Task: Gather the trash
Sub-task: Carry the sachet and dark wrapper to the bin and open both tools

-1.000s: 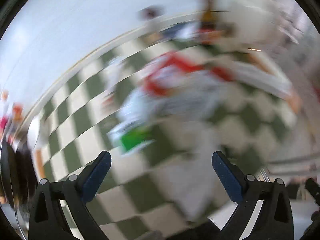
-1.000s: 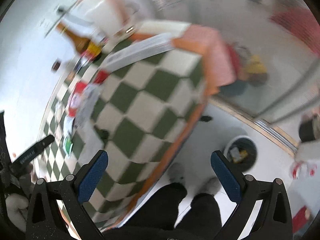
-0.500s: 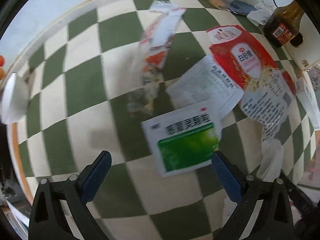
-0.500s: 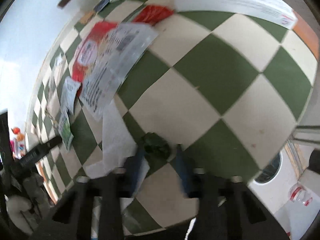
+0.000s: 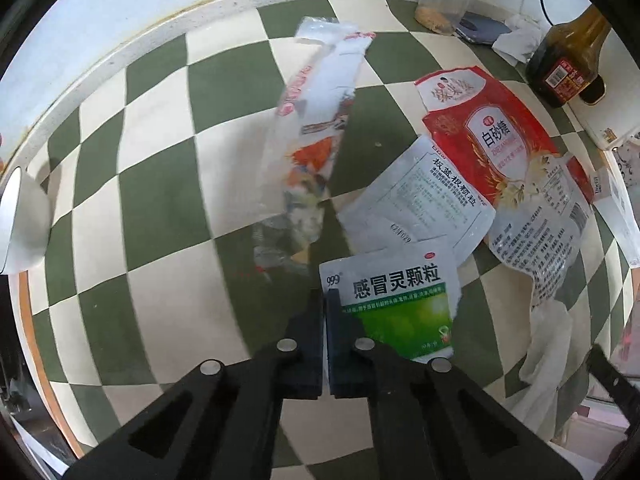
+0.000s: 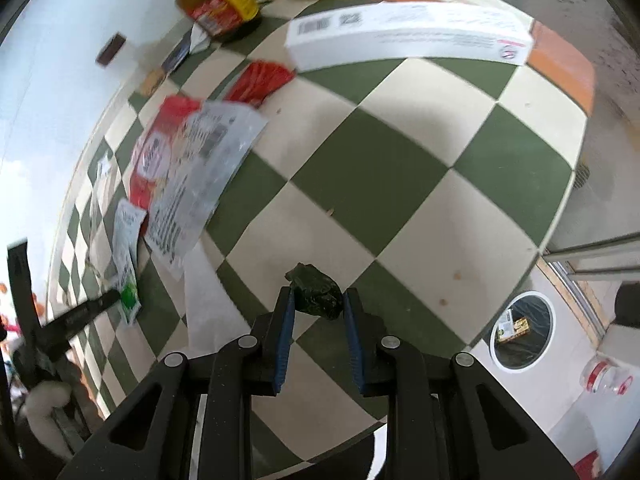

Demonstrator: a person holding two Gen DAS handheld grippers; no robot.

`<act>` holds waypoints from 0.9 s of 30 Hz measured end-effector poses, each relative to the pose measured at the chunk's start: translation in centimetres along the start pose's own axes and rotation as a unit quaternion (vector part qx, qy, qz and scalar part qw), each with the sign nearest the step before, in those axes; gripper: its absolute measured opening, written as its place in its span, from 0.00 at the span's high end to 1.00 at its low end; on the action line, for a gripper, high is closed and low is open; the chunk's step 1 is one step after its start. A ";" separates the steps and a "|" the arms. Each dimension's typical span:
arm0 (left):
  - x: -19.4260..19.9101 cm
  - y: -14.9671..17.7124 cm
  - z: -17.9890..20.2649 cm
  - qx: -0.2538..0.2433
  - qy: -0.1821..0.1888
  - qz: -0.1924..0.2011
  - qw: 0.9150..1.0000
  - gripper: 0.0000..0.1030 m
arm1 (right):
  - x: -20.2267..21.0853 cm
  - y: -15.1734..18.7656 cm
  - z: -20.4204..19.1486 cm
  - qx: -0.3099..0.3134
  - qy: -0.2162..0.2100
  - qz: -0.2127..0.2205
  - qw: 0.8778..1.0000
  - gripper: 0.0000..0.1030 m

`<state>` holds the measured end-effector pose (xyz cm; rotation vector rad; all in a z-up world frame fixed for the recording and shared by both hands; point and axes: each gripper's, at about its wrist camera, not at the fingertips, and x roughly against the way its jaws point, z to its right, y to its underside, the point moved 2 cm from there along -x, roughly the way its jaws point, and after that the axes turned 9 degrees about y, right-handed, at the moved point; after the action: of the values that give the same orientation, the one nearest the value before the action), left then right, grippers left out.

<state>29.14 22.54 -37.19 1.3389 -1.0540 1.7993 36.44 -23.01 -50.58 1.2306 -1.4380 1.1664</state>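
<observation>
Trash lies on a green and cream checked table (image 6: 380, 184). My left gripper (image 5: 325, 296) points steeply down and is shut at the left edge of a green and white sachet (image 5: 396, 304). That edge runs in between its pads. Beyond the sachet lie a white sachet (image 5: 420, 200), a red and white sugar bag (image 5: 492, 140) and a long clear wrapper (image 5: 316, 120). My right gripper (image 6: 318, 304) is shut on a crumpled dark green wad (image 6: 316, 292), one blue pad against each side. The left gripper (image 6: 108, 300) also shows at the far left of the right wrist view.
A soy sauce bottle (image 5: 568, 64) and a glass jar (image 5: 448, 0) stand at the back. A long white box (image 6: 408, 32) and a red wrapper (image 6: 262, 80) lie far from the wad. A white tissue (image 5: 548, 344) lies nearby. A round bin (image 6: 520, 328) stands on the floor beyond the table edge.
Both grippers came down to the table. The left jaws went from wide open to shut at the sachet's edge. The right jaws closed from wide open onto the dark green wad.
</observation>
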 end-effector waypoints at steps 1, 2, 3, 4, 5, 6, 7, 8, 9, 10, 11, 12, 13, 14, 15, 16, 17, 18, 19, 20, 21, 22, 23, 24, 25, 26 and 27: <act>0.5 0.2 0.1 0.002 0.002 0.002 1.000 1.00 | 0.3 0.0 0.2 -0.004 -0.003 0.004 1.000 0.75; 1.2 0.5 0.0 0.003 0.005 0.005 1.000 1.00 | 0.5 -0.1 0.3 -0.006 -0.005 0.006 1.000 0.75; 2.0 1.0 -0.4 0.003 0.006 0.010 1.000 1.00 | 0.7 -0.2 0.5 -0.008 -0.006 0.008 1.000 0.75; 2.9 1.5 -0.7 0.001 0.006 0.017 1.000 1.00 | 0.9 -0.2 0.6 -0.010 -0.008 0.010 1.000 0.75; 3.4 1.7 -0.7 0.001 0.008 0.021 1.000 1.00 | 1.1 -0.2 0.8 -0.013 -0.011 0.013 1.000 0.75; 4.4 2.0 -0.9 0.003 0.013 0.028 1.000 1.00 | 1.3 -0.2 0.9 -0.014 -0.013 0.015 1.000 0.75; 4.9 2.0 -0.8 0.003 0.014 0.032 0.999 1.00 | 1.5 -0.1 1.0 -0.015 -0.015 0.016 1.000 0.75; 5.8 2.1 -0.9 0.004 0.016 0.039 0.999 1.00 | 1.7 -0.1 1.1 -0.017 -0.017 0.019 1.000 0.75; 7.0 2.2 -0.9 0.003 0.021 0.049 0.999 1.00 | 1.9 0.0 1.2 -0.018 -0.020 0.022 0.999 0.75; 7.8 2.2 -0.5 0.000 0.023 0.057 0.998 1.00 | 2.2 0.0 1.4 -0.020 -0.023 0.025 0.999 0.75; 8.1 1.9 0.6 -0.004 0.025 0.063 0.998 1.00 | 2.4 0.0 1.5 -0.023 -0.026 0.028 0.999 0.75; 9.3 1.8 0.9 -0.010 0.029 0.075 0.997 1.00 | 2.7 0.0 1.8 -0.026 -0.029 0.030 0.999 0.75; 10.0 1.4 1.6 -0.015 0.030 0.083 0.996 1.00 | 2.9 -0.1 1.9 -0.028 -0.031 0.033 0.999 0.75; 10.3 0.9 2.8 -0.019 0.031 0.089 0.995 1.00 | 3.2 0.0 2.0 -0.031 -0.034 0.036 0.998 0.75; 11.0 0.7 3.4 -0.026 0.034 0.098 0.994 1.00 | 3.6 -0.1 2.4 -0.034 -0.035 0.040 0.998 0.75; 11.6 0.5 4.1 -0.032 0.037 0.105 0.993 1.00 | 4.0 -0.1 2.7 -0.038 -0.037 0.044 0.998 0.75; 11.5 -0.3 5.3 -0.036 0.038 0.110 0.993 1.00 | 4.3 -0.1 2.9 -0.039 -0.041 0.048 0.997 0.75; 12.2 -0.4 6.0 -0.043 0.042 0.116 0.991 1.00 | 4.8 -0.1 3.3 -0.042 -0.044 0.053 0.997 0.75; 12.6 -0.6 6.6 -0.050 0.045 0.121 0.990 1.00 | 5.2 -0.1 3.5 -0.045 -0.047 0.057 0.996 0.75; 13.1 -1.0 7.5 -0.057 0.048 0.125 0.989 1.00 | 5.7 -0.2 4.0 -0.049 -0.050 0.064 0.996 0.75; 13.6 -1.1 8.5 -0.067 0.054 0.129 0.988 1.00 | 6.4 -0.1 4.5 -0.055 -0.053 0.072 0.995 0.75; 14.0 -1.0 9.4 -0.076 0.060 0.131 0.987 1.00 | 6.9 -0.1 5.1 -0.060 -0.056 0.078 0.994 0.75; 14.5 -1.0 10.6 -0.087 0.065 0.134 0.985 1.00 | 7.5 0.0 5.7 -0.066 -0.059 0.084 0.993 0.75; 14.9 -0.8 12.1 -0.102 0.071 0.135 0.983 1.00 | 8.1 0.2 6.6 -0.075 -0.061 0.092 0.991 0.75; 15.1 -0.6 13.4 -0.115 0.076 0.136 0.981 1.00 | 8.6 0.4 7.4 -0.082 -0.063 0.098 0.990 0.75; 15.3 -0.3 15.4 -0.135 0.083 0.136 0.978 1.00 | 9.1 0.7 8.5 -0.093 -0.064 0.105 0.988 0.75; 15.2 0.1 16.9 -0.150 0.088 0.135 0.975 1.00 | 9.7 1.1 9.9 -0.105 -0.064 0.112 0.986 0.75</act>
<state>32.46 8.11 -19.91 0.8720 -1.3947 1.8205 33.82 -34.18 -42.84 1.0321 -1.7833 1.0660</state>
